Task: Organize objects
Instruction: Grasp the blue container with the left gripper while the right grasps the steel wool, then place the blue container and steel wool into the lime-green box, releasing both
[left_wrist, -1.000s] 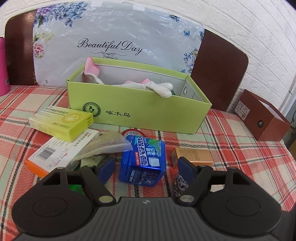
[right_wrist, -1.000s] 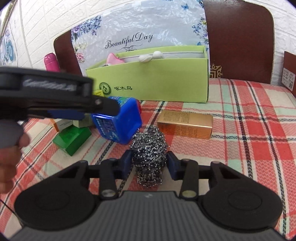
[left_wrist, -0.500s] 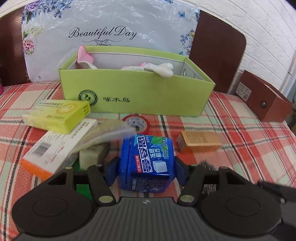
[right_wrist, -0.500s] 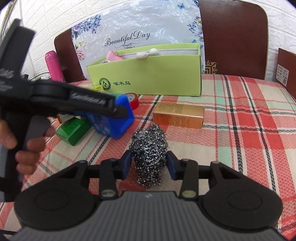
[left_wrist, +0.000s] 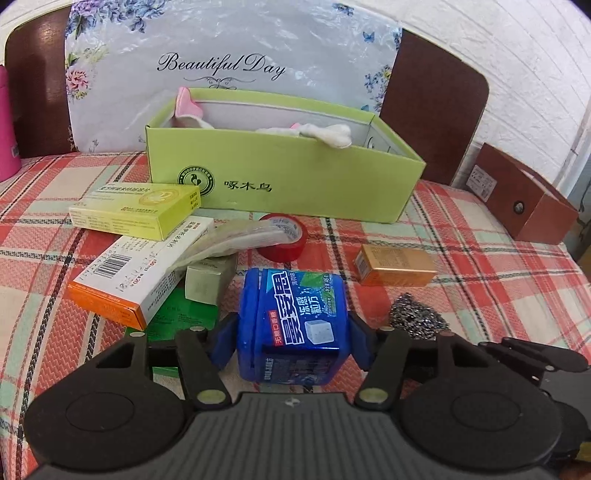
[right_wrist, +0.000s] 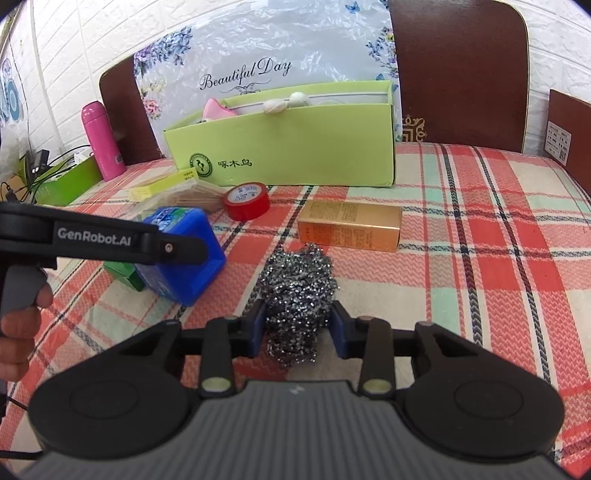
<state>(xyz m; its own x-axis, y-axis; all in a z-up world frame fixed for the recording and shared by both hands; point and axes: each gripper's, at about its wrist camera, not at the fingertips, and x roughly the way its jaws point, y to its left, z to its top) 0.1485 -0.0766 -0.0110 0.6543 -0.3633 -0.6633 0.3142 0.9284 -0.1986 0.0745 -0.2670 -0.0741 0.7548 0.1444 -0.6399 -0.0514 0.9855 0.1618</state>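
In the left wrist view, our left gripper (left_wrist: 291, 338) clamps its jaws on the blue gum tub (left_wrist: 293, 325), near on the plaid cloth (left_wrist: 480, 258). Far behind stands the green box (left_wrist: 280, 177) under a bag (left_wrist: 221, 48) reading "Beautiful Day".

In the right wrist view, our right gripper (right_wrist: 297, 326) points downward, jaws closing narrow around the steel scourer (right_wrist: 299, 291). To its left, an arm marked "GenRobot.AI" (right_wrist: 94, 236) covers the tub, a hand (right_wrist: 18, 332) gripping its handle.

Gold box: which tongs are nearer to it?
Right. The right tongs, closing on the steel scrubber, sit just before the gold box; the left tongs hold the blue tub farther aside.
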